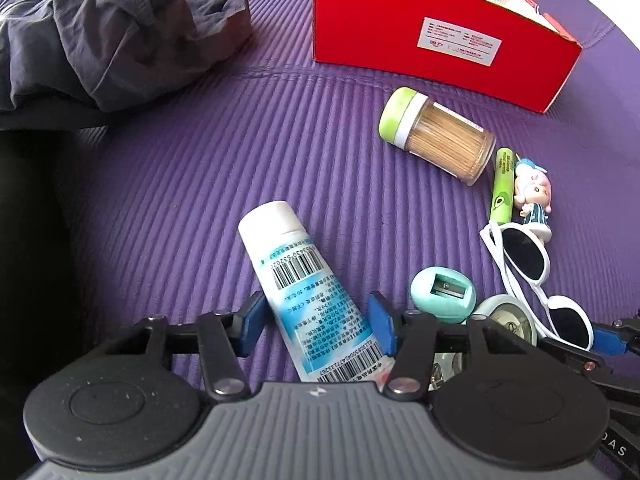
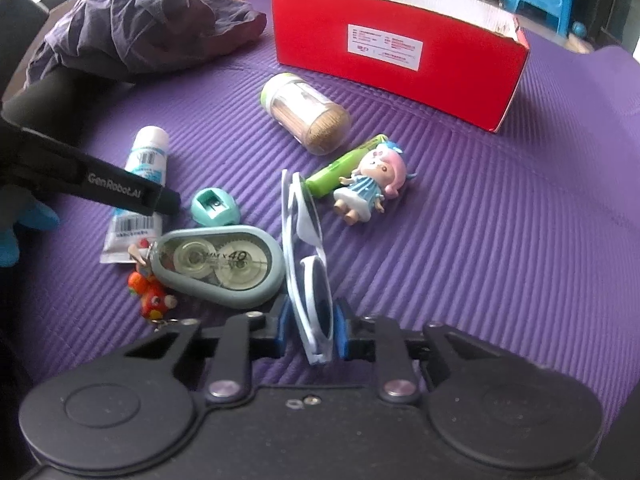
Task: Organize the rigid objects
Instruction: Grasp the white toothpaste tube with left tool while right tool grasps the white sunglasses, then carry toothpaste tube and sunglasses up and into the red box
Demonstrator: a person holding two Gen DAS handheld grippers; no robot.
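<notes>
The left hand-held gripper (image 1: 316, 322) straddles a white and blue tube (image 1: 298, 284) that lies flat on the purple ribbed mat (image 1: 200, 168). Its blue pads sit on either side of the tube's lower half, the right one touching the tube and the left one at its edge, so whether they truly press on it I cannot tell.

The right hand-held gripper (image 2: 310, 330) is nearly shut on a pair of white sunglasses (image 2: 306, 264), its blue pads pressing one dark lens between them while the frame stands on edge, reaching away from the jaws.

Just left of the sunglasses lies a grey-green correction tape dispenser (image 2: 220, 264), with a small orange charm (image 2: 150, 294) at its near left corner and a teal pencil sharpener (image 2: 214, 208) just beyond it.

Farther out, a doll with pink hair (image 2: 372, 184) lies on its back beside a green stick-shaped tube (image 2: 344, 166). A clear toothpick jar (image 2: 308, 116) with a green lid lies on its side beyond them.

An open red cardboard box (image 2: 392, 68) stands at the far side of the mat, apart from all the small things. A crumpled dark garment (image 2: 140, 16) is heaped at the far left.
</notes>
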